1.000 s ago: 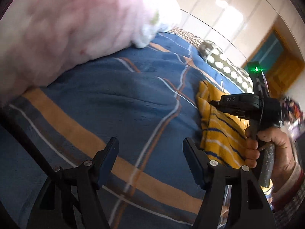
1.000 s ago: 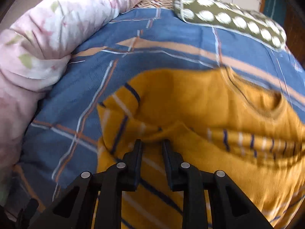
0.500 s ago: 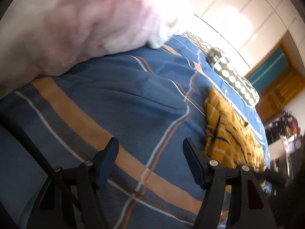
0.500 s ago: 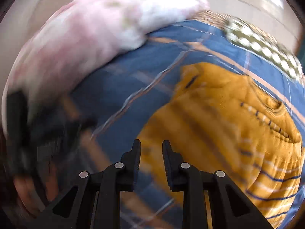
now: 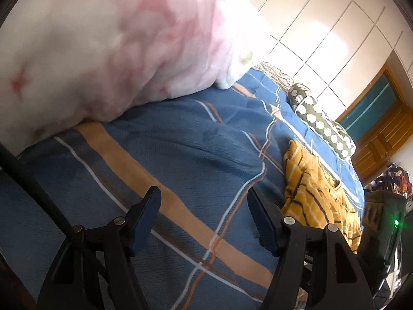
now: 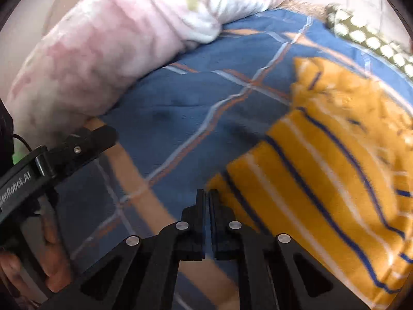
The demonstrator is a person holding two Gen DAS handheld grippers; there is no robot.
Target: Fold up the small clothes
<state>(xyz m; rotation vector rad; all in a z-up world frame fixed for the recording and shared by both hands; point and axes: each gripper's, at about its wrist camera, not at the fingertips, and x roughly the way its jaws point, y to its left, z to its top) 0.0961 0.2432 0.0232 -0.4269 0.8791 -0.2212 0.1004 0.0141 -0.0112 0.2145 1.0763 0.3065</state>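
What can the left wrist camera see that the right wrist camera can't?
Only the left wrist view shows the wooden door, the tiled wall and the open left gripper seen from behind, over bare bedspread.

Only the right wrist view shows the right gripper, its jaws shut and empty beside the shirt's edge, and the person's left hand on the other gripper's handle.

Both show the yellow striped shirt lying on the blue plaid bedspread, the pink quilt and the spotted green pillow.

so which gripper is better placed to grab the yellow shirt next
Right, probably. The right gripper sits at the striped yellow shirt's near corner, though shut. The left gripper is open but over bare blue bedspread.
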